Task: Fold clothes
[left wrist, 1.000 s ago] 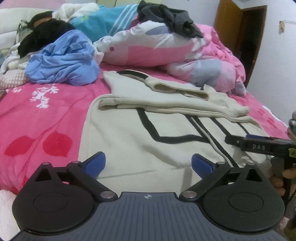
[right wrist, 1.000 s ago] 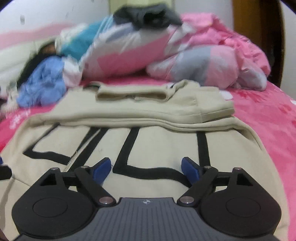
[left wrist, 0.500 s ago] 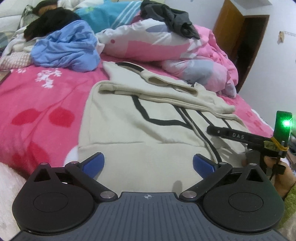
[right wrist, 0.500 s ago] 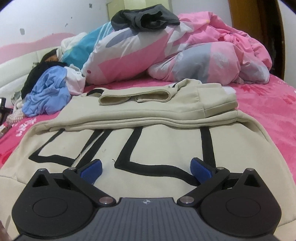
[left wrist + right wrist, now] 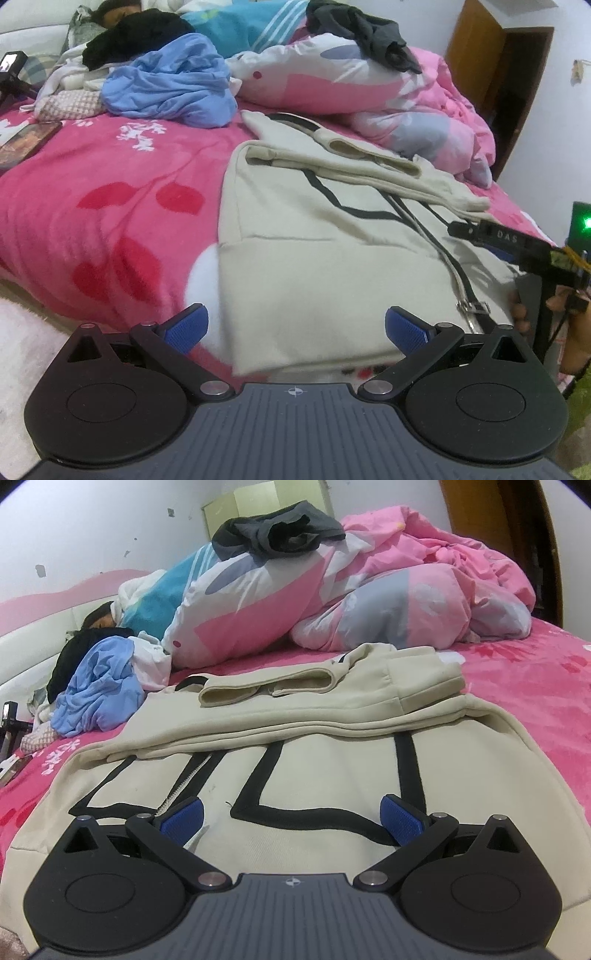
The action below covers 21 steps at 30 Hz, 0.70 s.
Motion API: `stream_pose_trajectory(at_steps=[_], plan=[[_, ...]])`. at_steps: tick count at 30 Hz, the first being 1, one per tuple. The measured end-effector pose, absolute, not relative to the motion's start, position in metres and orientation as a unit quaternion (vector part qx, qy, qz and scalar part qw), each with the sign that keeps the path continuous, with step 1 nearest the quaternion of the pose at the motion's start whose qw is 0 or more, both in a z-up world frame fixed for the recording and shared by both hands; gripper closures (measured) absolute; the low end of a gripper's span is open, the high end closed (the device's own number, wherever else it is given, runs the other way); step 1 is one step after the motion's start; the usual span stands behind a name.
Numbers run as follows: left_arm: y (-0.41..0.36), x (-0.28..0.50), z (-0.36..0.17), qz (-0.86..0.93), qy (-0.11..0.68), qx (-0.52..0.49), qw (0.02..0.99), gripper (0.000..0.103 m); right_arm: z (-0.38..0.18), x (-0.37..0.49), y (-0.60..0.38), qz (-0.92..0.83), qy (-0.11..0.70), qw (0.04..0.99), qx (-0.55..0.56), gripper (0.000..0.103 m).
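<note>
A cream zip jacket (image 5: 325,251) with black line trim lies flat on the pink bed, sleeves folded across its upper part; it also fills the right wrist view (image 5: 332,760). My left gripper (image 5: 295,326) is open and empty, at the jacket's near hem by the bed edge. My right gripper (image 5: 291,814) is open and empty, low over the jacket's lower front beside the zip. The right gripper also shows at the right edge of the left wrist view (image 5: 509,240).
A blue garment (image 5: 173,85) and a black one (image 5: 136,33) are piled at the back left. A pink quilt (image 5: 369,85) with a grey garment (image 5: 362,26) on top lies behind the jacket. A phone (image 5: 26,142) lies at the left. A door (image 5: 498,81) stands at the right.
Both grippers have drawn back toward the near edge of the bed. The jacket's hem and the bed's edge now show in the left wrist view. The jaws have stayed open.
</note>
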<state>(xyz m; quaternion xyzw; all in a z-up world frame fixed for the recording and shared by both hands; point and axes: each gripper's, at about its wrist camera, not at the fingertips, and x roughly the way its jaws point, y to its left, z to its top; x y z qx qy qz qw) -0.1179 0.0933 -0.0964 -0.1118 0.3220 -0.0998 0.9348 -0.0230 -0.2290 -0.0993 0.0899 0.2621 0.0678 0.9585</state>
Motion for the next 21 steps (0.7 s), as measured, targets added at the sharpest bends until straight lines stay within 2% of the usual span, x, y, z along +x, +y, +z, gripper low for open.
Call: stream_pose_trajectory(at_steps=[11, 17, 21], plan=[[0.099, -0.133, -0.113, -0.12, 0.316, -0.106, 0.935, 0.0, -0.088, -0.103, -0.25, 0.04, 0.244, 0.965, 0.09, 0.0], [0.105, -0.125, -0.105, -0.117, 0.293, -0.142, 0.938, 0.0, -0.066, -0.146, -0.307, 0.005, 0.229, 0.956, 0.184, 0.0], [0.108, -0.116, -0.105, -0.109, 0.306, -0.156, 0.933, 0.006, -0.061, -0.161, -0.351, -0.017, 0.226, 0.939, 0.257, 0.0]])
